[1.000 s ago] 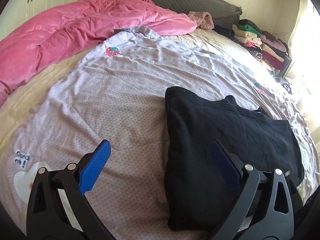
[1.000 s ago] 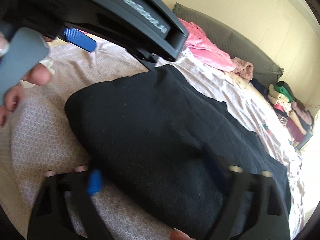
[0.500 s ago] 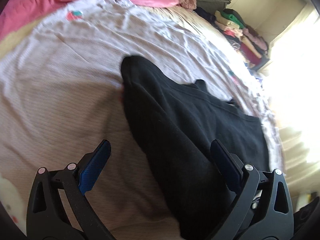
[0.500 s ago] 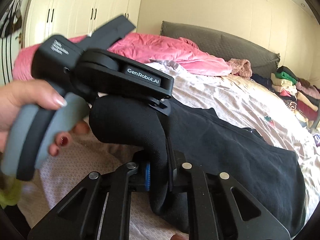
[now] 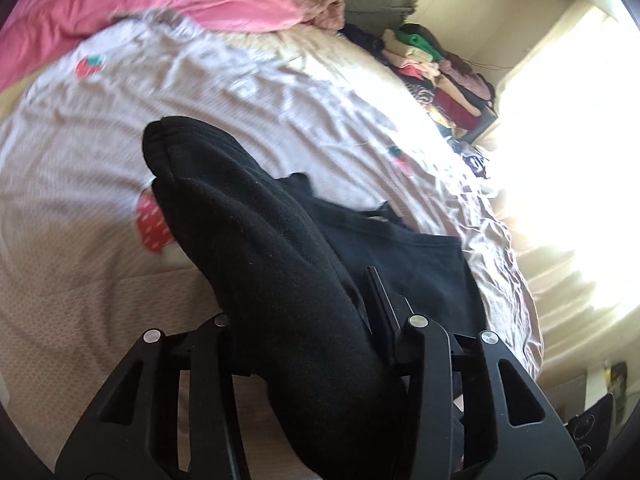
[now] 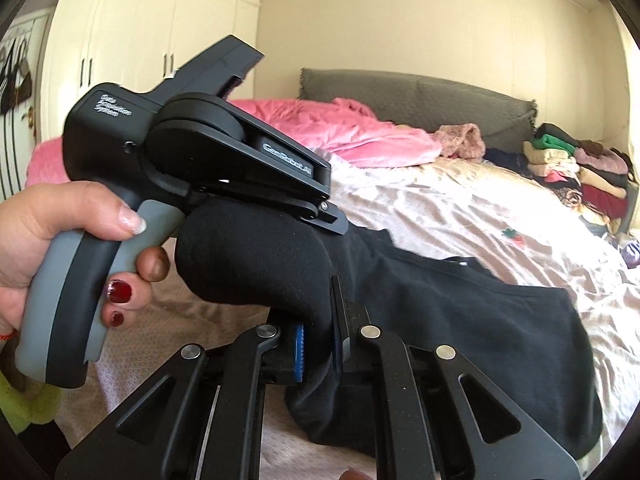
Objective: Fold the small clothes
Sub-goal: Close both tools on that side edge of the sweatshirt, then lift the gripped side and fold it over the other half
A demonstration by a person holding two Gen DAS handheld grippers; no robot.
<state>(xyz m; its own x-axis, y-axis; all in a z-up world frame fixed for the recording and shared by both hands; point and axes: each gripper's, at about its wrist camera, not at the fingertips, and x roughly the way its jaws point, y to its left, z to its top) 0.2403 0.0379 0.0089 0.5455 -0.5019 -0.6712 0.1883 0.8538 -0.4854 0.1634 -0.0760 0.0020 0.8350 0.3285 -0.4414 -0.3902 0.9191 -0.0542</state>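
A black garment (image 5: pixel 280 256) lies partly folded on the bed, its near edge lifted off the sheet. My left gripper (image 5: pixel 304 320) is shut on that thick folded edge. In the right wrist view the garment (image 6: pixel 460 320) stretches away to the right, and my right gripper (image 6: pixel 320 340) is shut on its near fold, blue pads pressed against the cloth. The left gripper's body (image 6: pixel 208 160), held by a hand, sits just above the same fold. Both grippers hold the edge raised, close together.
A pale patterned sheet (image 5: pixel 200 92) with strawberry prints covers the bed. A pink duvet (image 5: pixel 140 4) lies at the back left, a grey headboard cushion (image 6: pixel 420 100) behind. A stack of folded clothes (image 6: pixel 572 168) sits at the far right. White wardrobes (image 6: pixel 140 40) stand at left.
Both grippers were open over the flat garment a second ago. The right one closed on the near edge first, then the left; the edge is now lifted off the sheet.
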